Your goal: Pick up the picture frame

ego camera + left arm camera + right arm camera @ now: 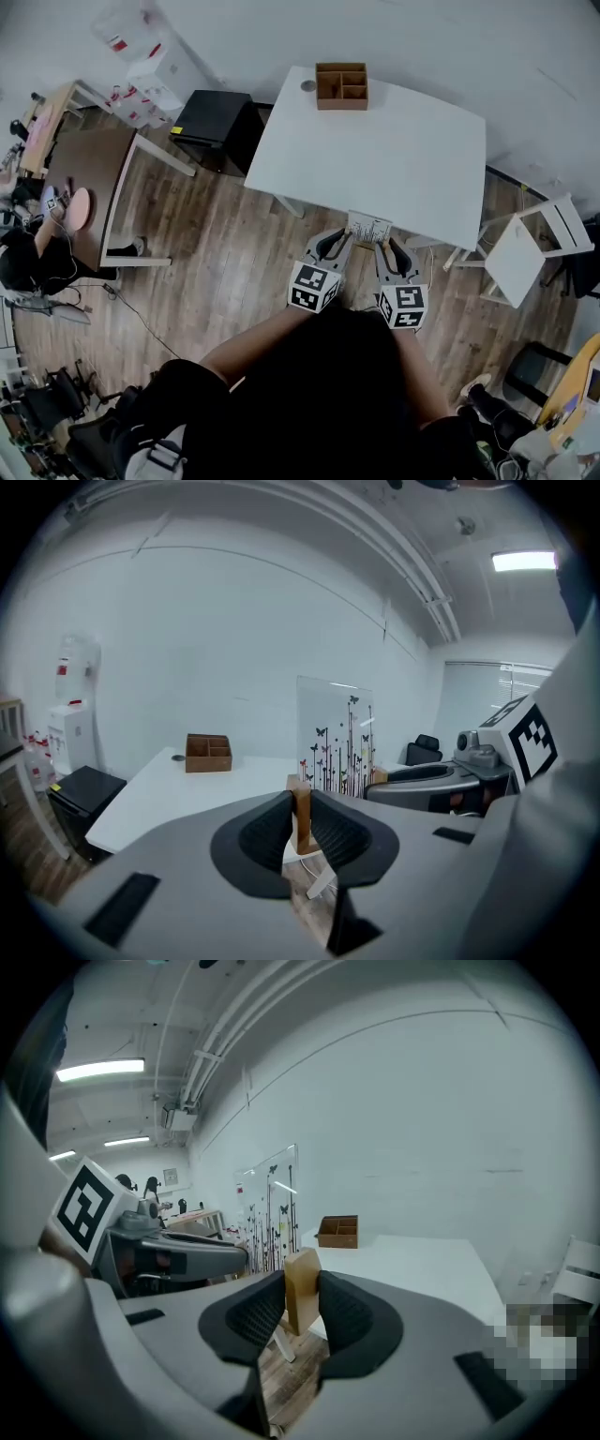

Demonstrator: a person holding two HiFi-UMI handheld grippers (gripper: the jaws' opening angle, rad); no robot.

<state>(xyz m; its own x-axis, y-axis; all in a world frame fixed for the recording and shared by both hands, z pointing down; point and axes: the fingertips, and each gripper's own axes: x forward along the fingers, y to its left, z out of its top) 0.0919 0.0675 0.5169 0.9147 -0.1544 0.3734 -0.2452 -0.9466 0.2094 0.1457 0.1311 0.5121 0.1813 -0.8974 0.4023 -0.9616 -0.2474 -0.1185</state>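
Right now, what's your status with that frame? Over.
Left gripper jaws shut on frame, one end. Right gripper jaws shut on the other. Frame upright at table's near edge. Nothing in the way; box sits far off.

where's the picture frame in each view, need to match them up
Head view: picture frame just right of centre, by the white table's near edge.
Left gripper view: picture frame right of centre, its clear printed panel rising above the jaws, a wooden end clamped between them.
Right gripper view: picture frame left of centre, its other wooden end clamped.
Shared landmark: wooden organizer box on the table.
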